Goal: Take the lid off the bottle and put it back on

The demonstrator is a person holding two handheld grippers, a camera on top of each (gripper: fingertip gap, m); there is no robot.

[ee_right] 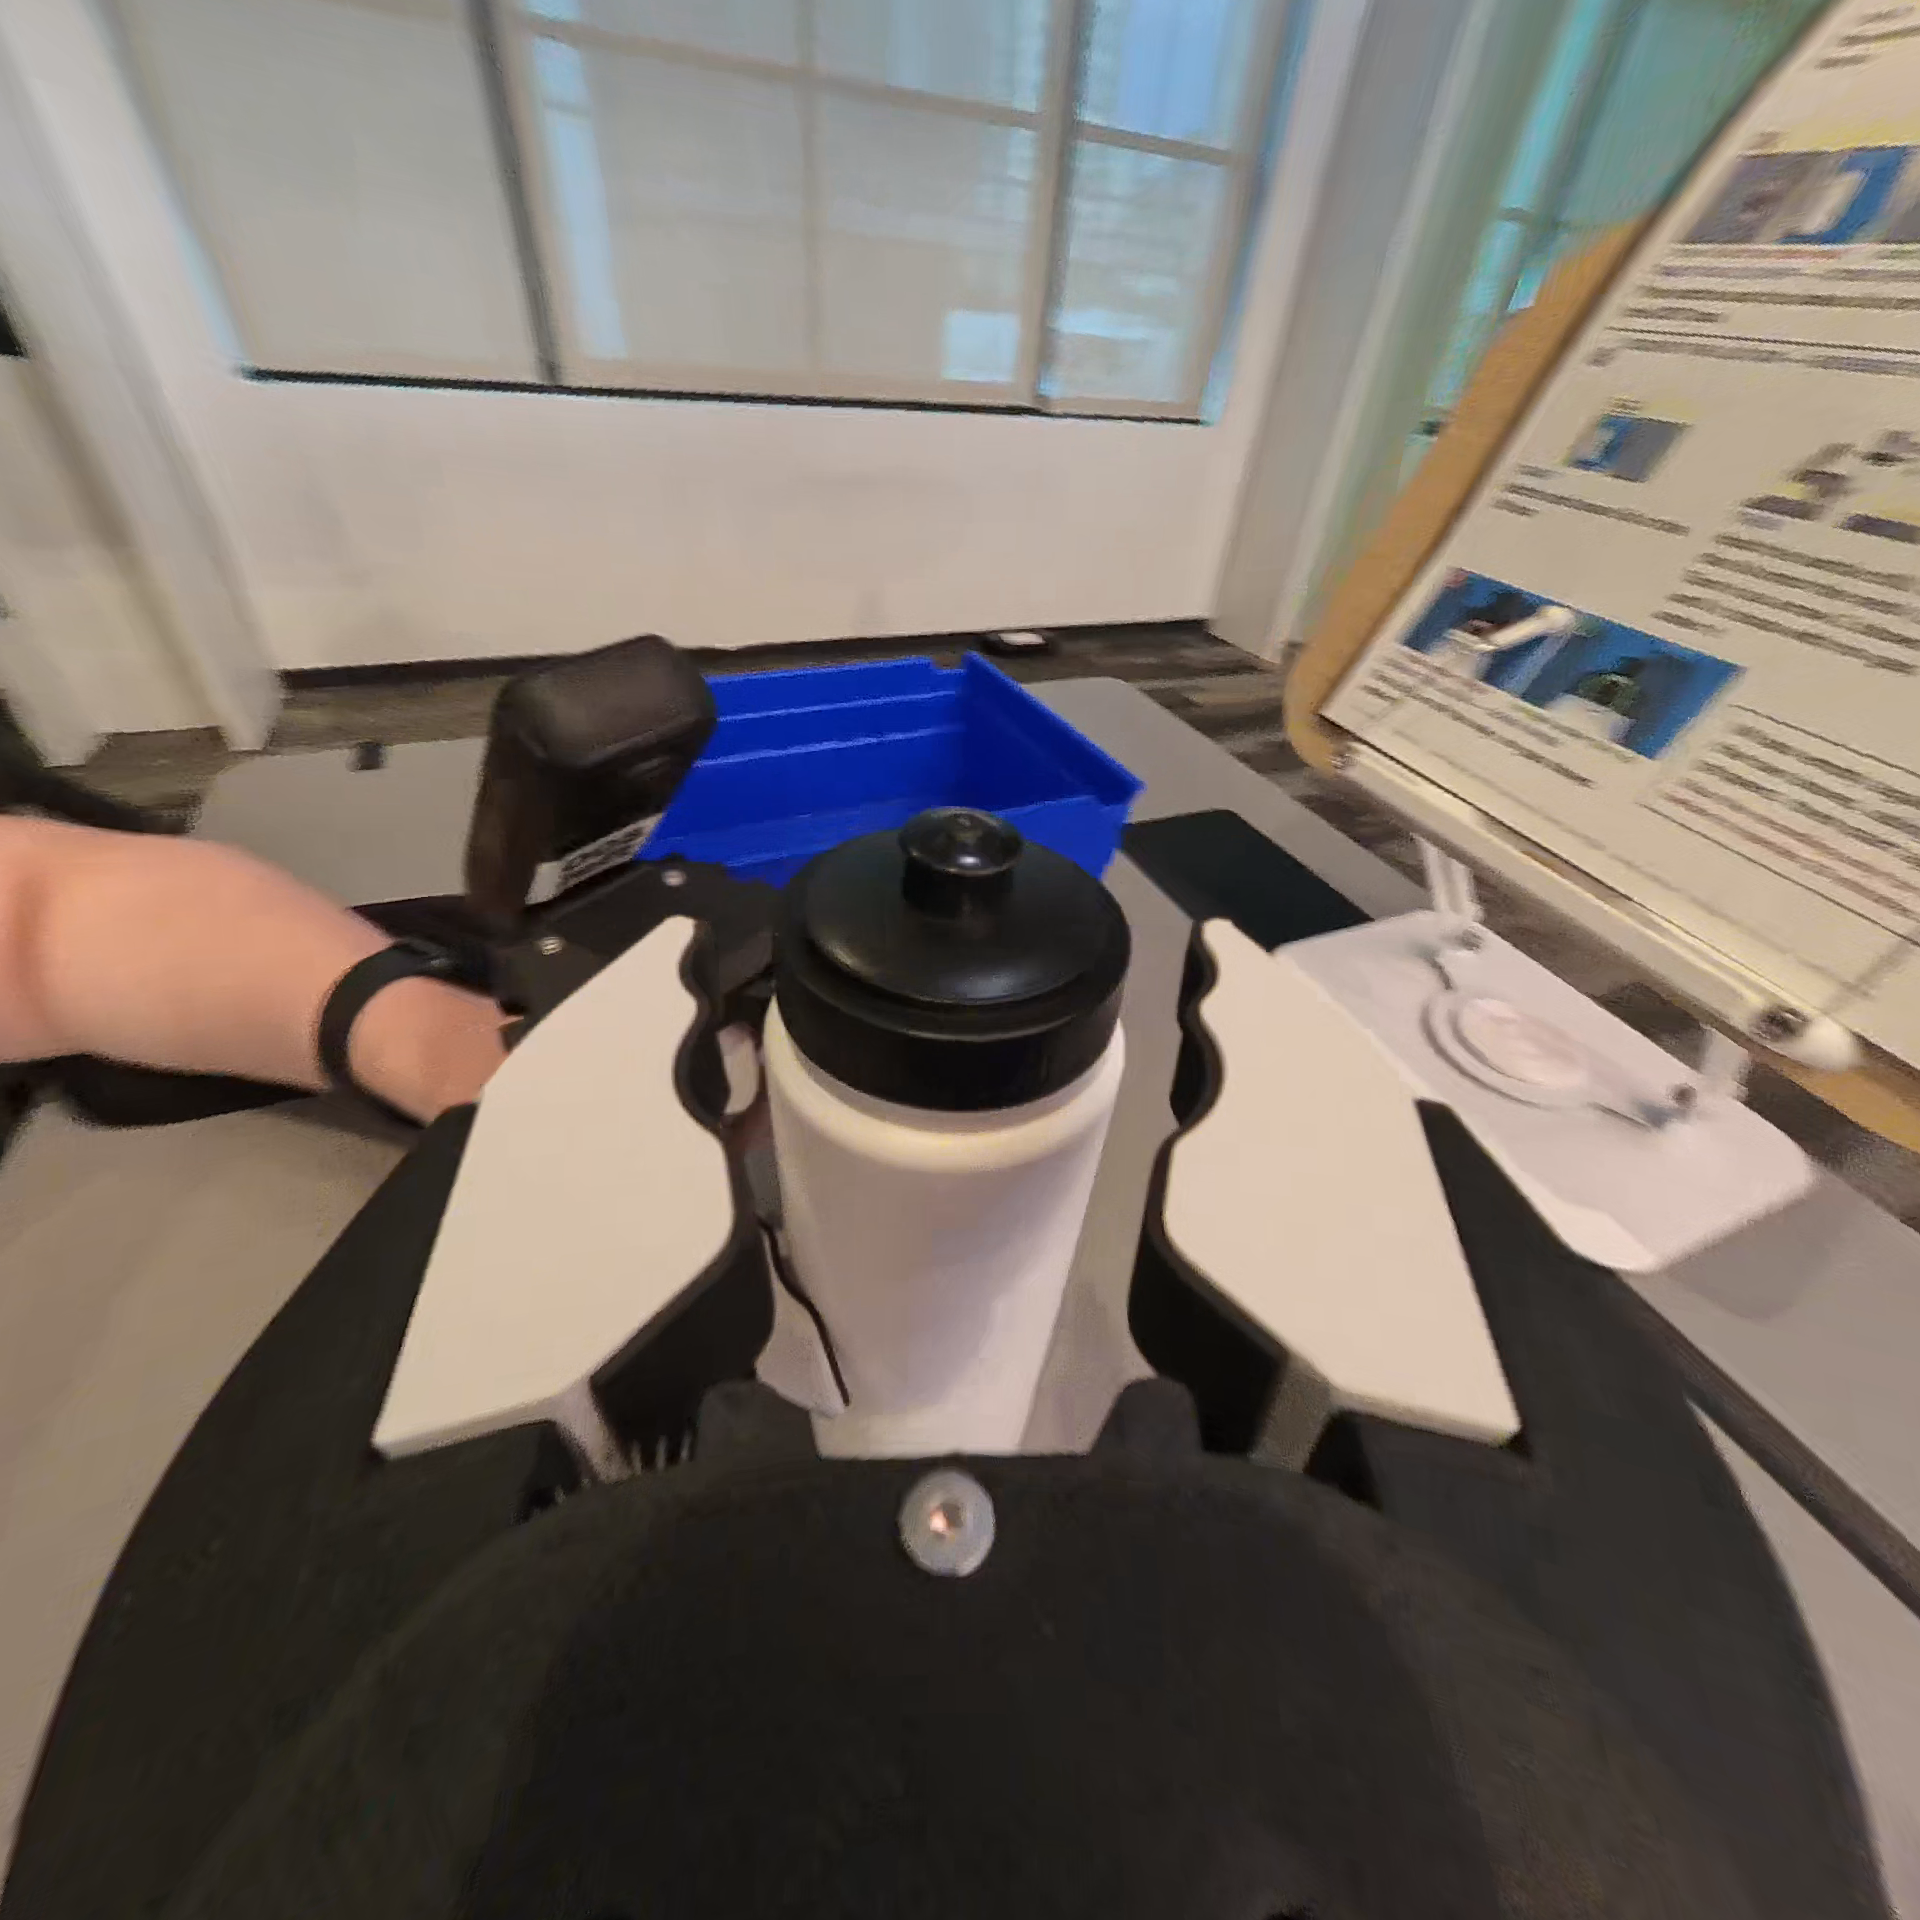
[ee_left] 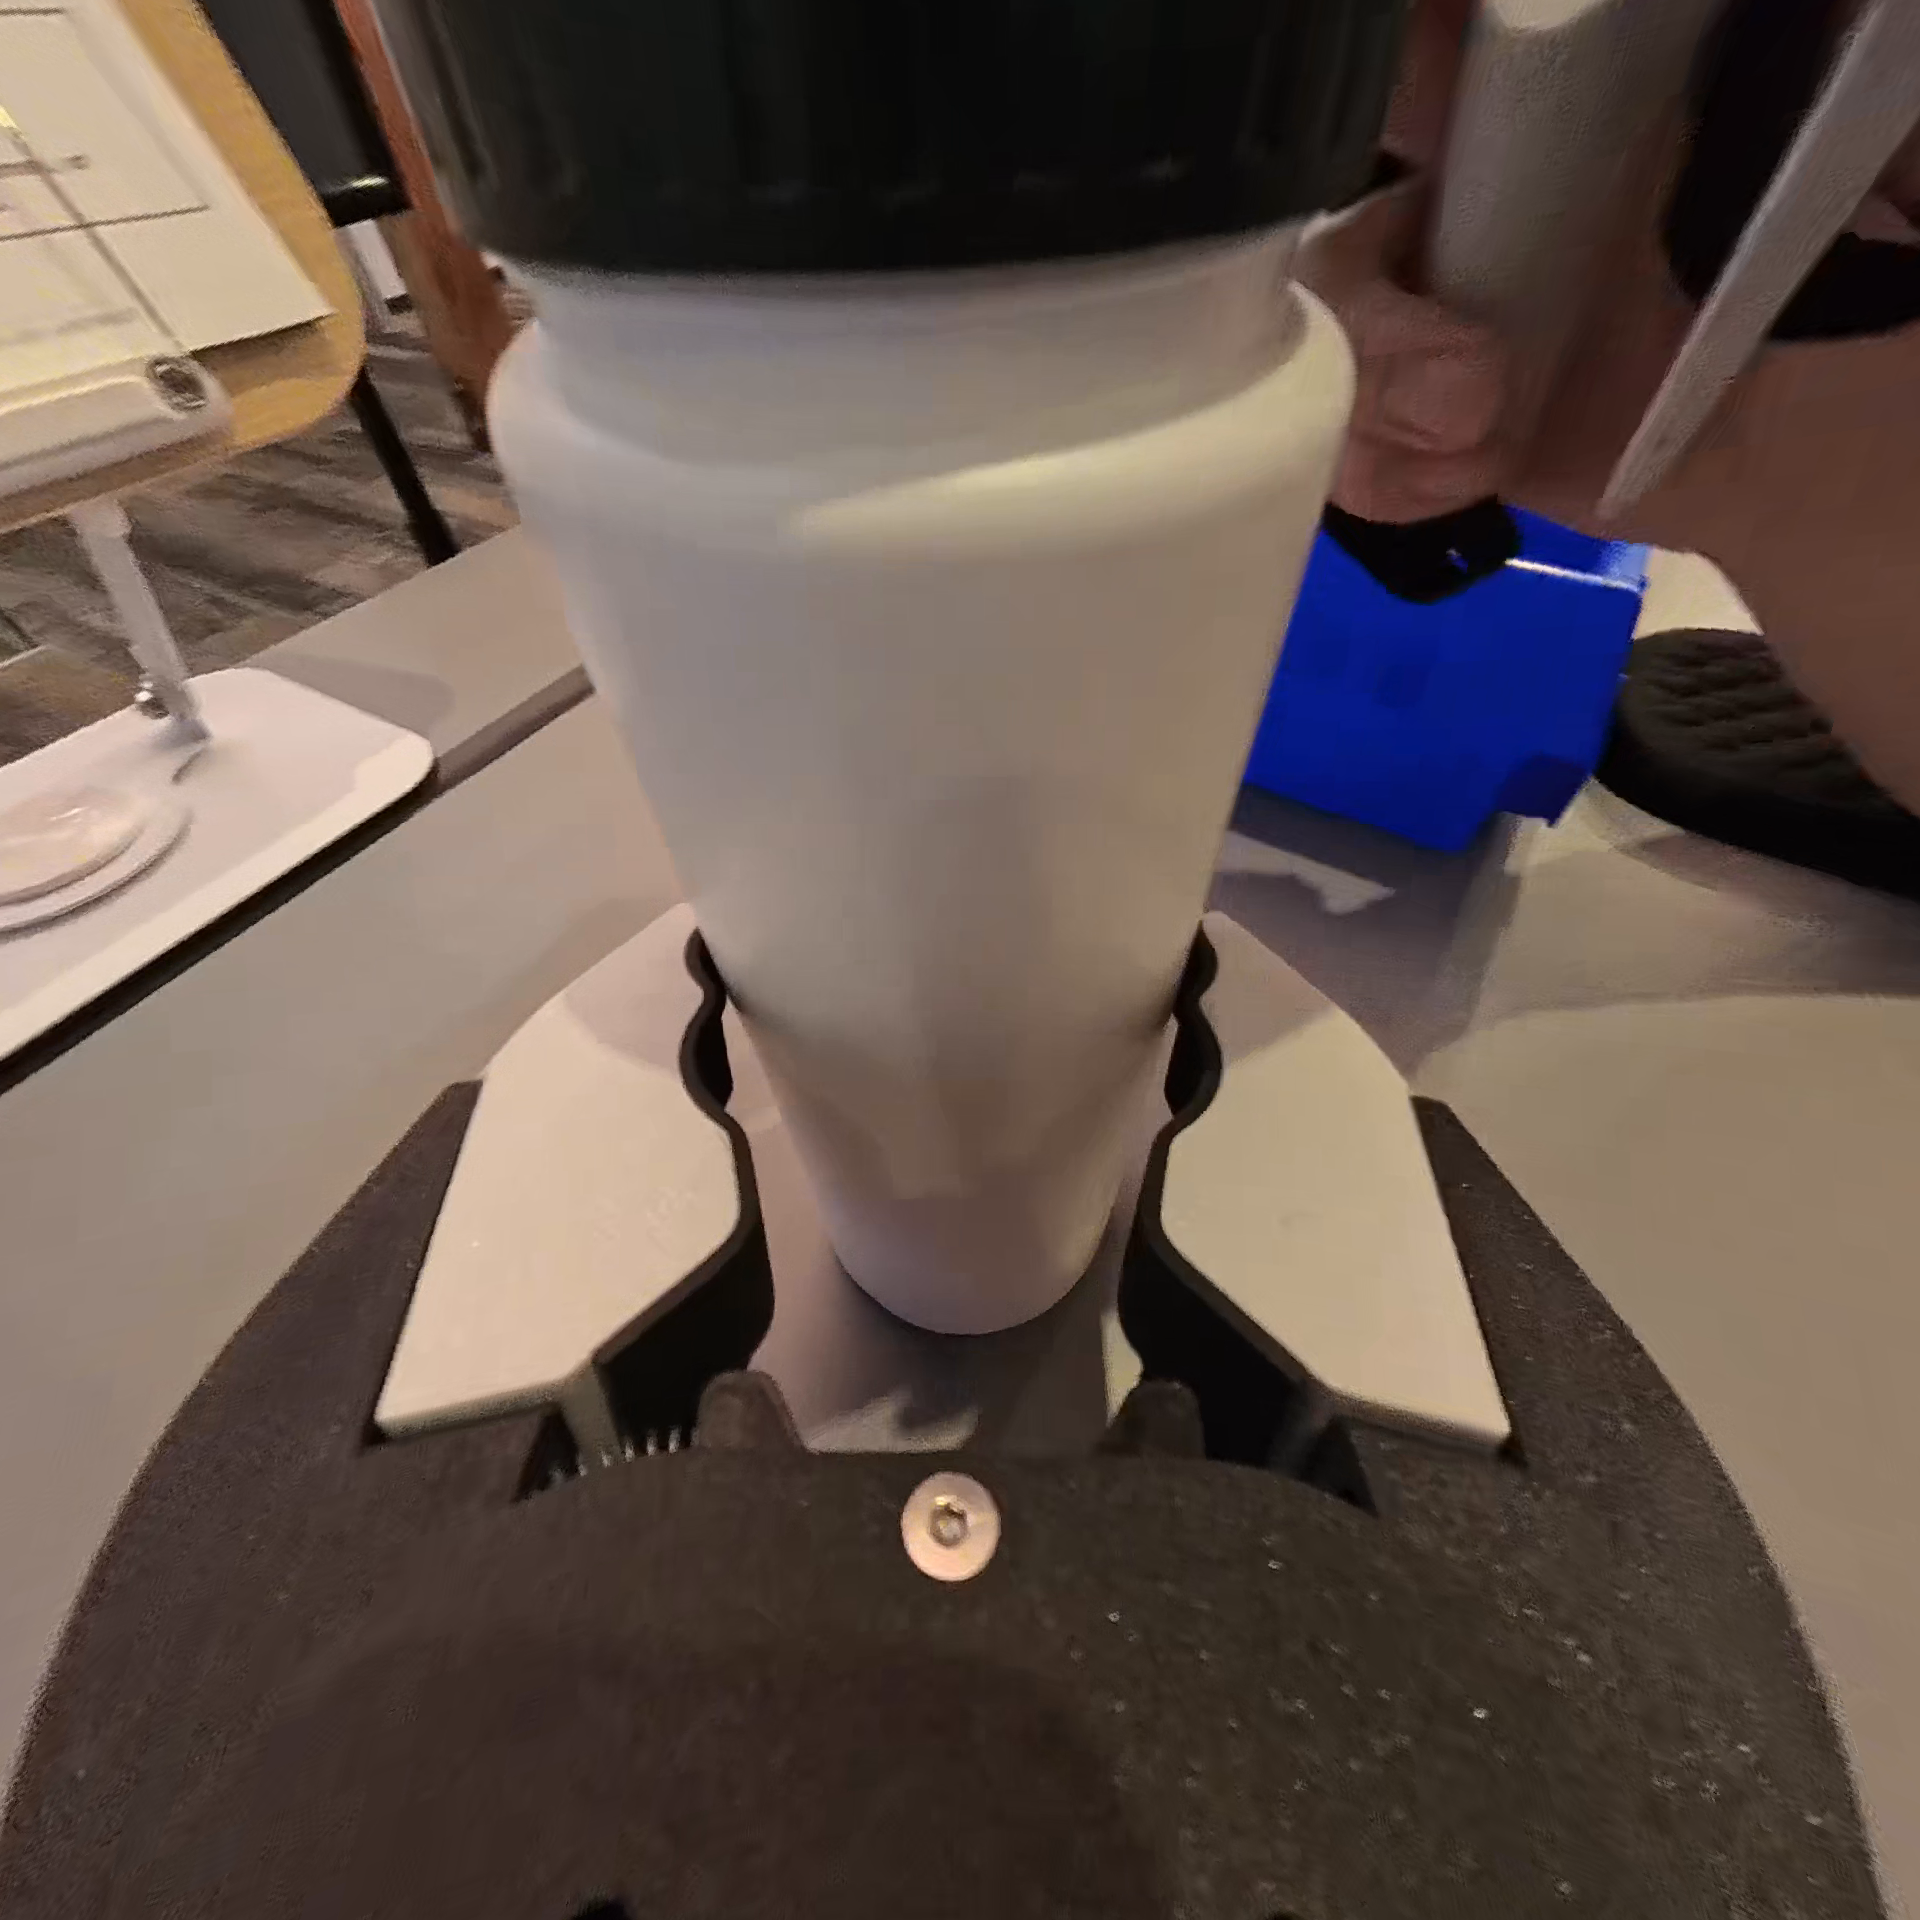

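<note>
A white bottle (ee_left: 935, 727) with a black screw lid (ee_left: 914, 125) and a pull spout stands upright on the grey table (ee_left: 208, 1091). My left gripper (ee_left: 951, 966) is shut on the bottle's lower body, with both fingers pressed against its sides. In the right wrist view the bottle (ee_right: 935, 1226) and the lid (ee_right: 951, 966) sit between the fingers of my right gripper (ee_right: 945, 956). That gripper is open, with a gap on each side of the lid. The left gripper's black body (ee_right: 582, 769) and the hand holding it show to the left of the bottle.
A blue bin (ee_right: 883, 748) stands on the table behind the bottle; it also shows in the left wrist view (ee_left: 1434, 675). A poster board (ee_right: 1662, 520) on a white stand base (ee_right: 1538, 1091) is at the right. A dark mesh pad (ee_left: 1745, 727) lies near the bin.
</note>
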